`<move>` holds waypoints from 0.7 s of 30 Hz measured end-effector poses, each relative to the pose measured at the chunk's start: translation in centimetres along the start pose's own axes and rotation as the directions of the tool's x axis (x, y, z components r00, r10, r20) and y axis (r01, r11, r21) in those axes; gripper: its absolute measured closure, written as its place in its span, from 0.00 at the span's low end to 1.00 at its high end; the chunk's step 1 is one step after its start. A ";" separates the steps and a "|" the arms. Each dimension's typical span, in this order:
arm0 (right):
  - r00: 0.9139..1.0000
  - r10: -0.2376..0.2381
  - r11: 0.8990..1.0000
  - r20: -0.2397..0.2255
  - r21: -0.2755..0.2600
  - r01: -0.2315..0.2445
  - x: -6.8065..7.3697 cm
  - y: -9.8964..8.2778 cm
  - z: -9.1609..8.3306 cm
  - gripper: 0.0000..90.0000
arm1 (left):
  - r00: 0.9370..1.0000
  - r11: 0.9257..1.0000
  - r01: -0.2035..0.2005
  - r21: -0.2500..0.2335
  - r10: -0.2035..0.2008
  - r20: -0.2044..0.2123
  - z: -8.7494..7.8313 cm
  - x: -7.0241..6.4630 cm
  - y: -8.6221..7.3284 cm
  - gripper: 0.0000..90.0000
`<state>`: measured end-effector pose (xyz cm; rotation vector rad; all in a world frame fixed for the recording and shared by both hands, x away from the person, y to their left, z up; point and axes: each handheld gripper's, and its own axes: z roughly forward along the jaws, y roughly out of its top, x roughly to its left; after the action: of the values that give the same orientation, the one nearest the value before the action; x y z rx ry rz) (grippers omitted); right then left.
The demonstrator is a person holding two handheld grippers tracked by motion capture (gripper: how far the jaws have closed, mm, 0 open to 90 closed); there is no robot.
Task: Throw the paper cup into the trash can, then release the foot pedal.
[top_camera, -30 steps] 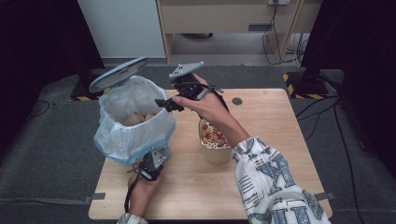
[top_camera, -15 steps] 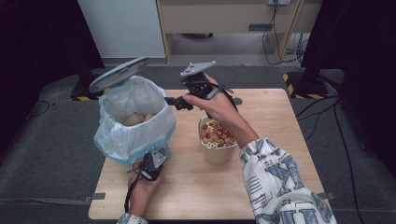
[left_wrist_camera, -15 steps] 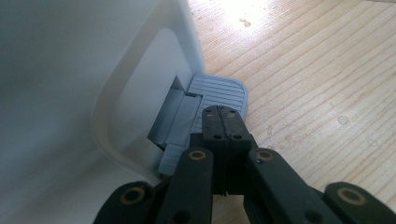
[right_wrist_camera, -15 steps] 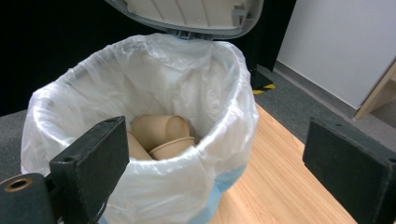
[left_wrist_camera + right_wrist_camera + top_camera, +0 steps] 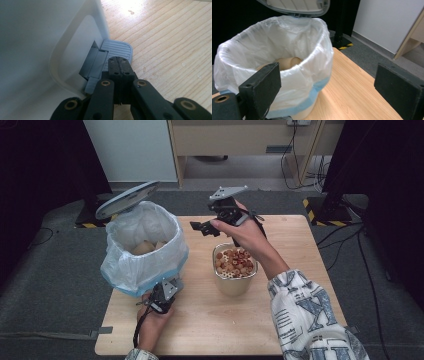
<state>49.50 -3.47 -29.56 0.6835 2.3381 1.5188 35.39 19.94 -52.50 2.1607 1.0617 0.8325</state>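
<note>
Pedal bin held open; right gripper empty above paper cup.

Left gripper (image 5: pixel 162 296), jaws pressed together, tip down on the grey pedal (image 5: pixel 117 49) of the bin (image 5: pixel 142 247) at the desk's (image 5: pixel 295 235) left side near the front edge; lid (image 5: pixel 127 199) up, white liner (image 5: pixel 287 50) folded over the rim, paper cups inside. Right gripper (image 5: pixel 210 226), jaws apart with nothing between them, hovers mid-desk, pointing at the bin. The paper cup (image 5: pixel 235 269) of red and tan pieces stands below it, right of the bin.

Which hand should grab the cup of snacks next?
Right. The right gripper, jaws open and empty, hovers just above the cup of snacks; the left gripper, jaws shut, is pressing the bin's pedal, with the lid up.
</note>
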 end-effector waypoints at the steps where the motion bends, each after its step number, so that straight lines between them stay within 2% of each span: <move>1: 1.000 0.005 1.000 0.003 -0.002 -0.005 -0.2 -0.2 -0.2 0.08 | 1.000 1.000 0.000 0.000 0.000 0.000 0.0 0.0 0.0 0.99; 5: 0.999 0.021 1.000 0.027 -0.002 -0.021 -1.2 -0.9 -1.2 0.08 | 1.000 1.000 0.011 0.001 -0.011 -0.001 0.0 0.0 0.0 0.99; 7: 0.999 0.026 1.000 0.038 0.000 -0.026 -1.7 -1.3 -1.7 0.09 | 1.000 1.000 0.008 0.003 -0.008 -0.029 -0.3 0.0 0.1 0.92; 9: 0.998 0.035 0.999 0.051 0.001 -0.035 -2.3 -1.6 -2.2 0.09 | 0.999 0.999 0.034 -0.010 -0.034 -0.038 -0.6 0.0 0.2 0.82; 11: 0.997 0.042 0.999 0.064 0.001 -0.042 -2.8 -2.0 -2.7 0.09 | 0.998 0.998 0.052 -0.026 -0.053 -0.032 -0.9 -0.2 0.4 0.75; 13: 0.996 0.052 0.999 0.075 0.000 -0.052 -3.3 -2.4 -3.2 0.09 | 0.998 0.997 0.051 -0.057 -0.052 -0.027 -1.6 -0.6 0.8 0.71; 18: 0.993 0.068 0.998 0.097 -0.001 -0.068 -4.3 -3.1 -4.0 0.08 | 0.998 0.995 0.065 -0.080 -0.066 -0.005 -2.2 -1.3 1.2 0.57; 21: 0.989 0.082 0.997 0.120 -0.003 -0.083 -4.9 -3.7 -4.7 0.09 | 0.998 0.994 0.070 -0.084 -0.069 0.012 -2.4 -1.6 1.4 0.53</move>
<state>50.66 -10.94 -31.10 0.8572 2.2480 1.4664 33.52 18.43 -50.41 2.0437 1.0722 0.8205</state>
